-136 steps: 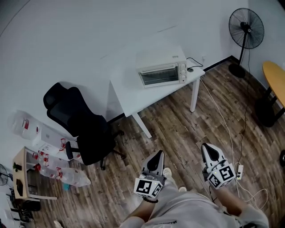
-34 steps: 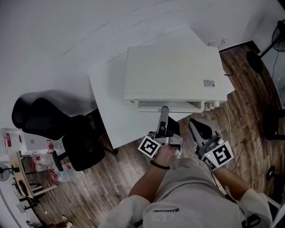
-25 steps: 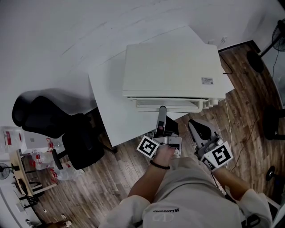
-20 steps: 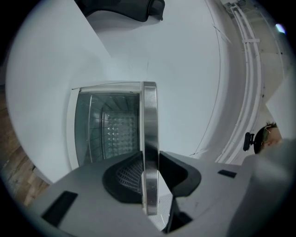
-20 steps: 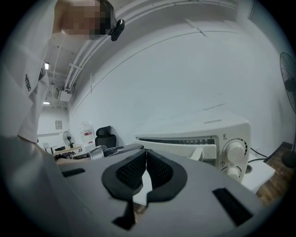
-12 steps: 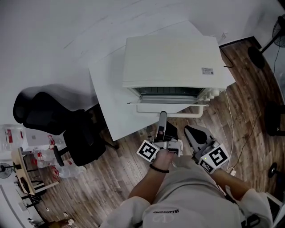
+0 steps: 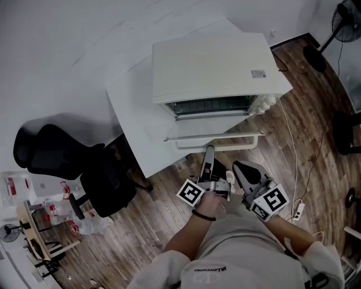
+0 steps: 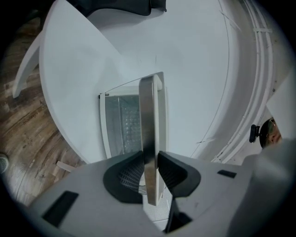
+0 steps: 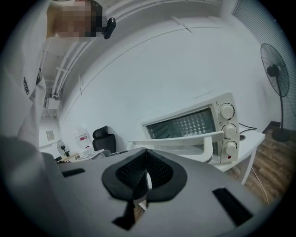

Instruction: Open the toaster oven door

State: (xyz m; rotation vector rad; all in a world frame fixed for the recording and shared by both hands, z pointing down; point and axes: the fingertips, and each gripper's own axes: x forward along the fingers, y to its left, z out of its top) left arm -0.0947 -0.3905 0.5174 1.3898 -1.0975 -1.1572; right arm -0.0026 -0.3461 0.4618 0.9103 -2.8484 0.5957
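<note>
Door handle (image 8: 147, 120) in left gripper's (image 7: 210, 150) just-tightened jaws

White worktop (image 7: 132, 121) toward 12 o'clock of the head view. Directly on it only the oven (image 7: 217, 65), filling the 3 o'clock end, bare surface at 9 o'clock. Dark wood floor (image 7: 304, 141) around and below. On the floor: black chair (image 7: 67, 161) at 9 o'clock, just beside the worktop; fan (image 7: 348, 11) far out at 2 o'clock; cable (image 7: 286, 141) trailing down to a power strip (image 7: 298, 211) at 4 o'clock; low shelf (image 7: 31, 223) and clear bags (image 7: 84, 226) at 8 o'clock.
</note>
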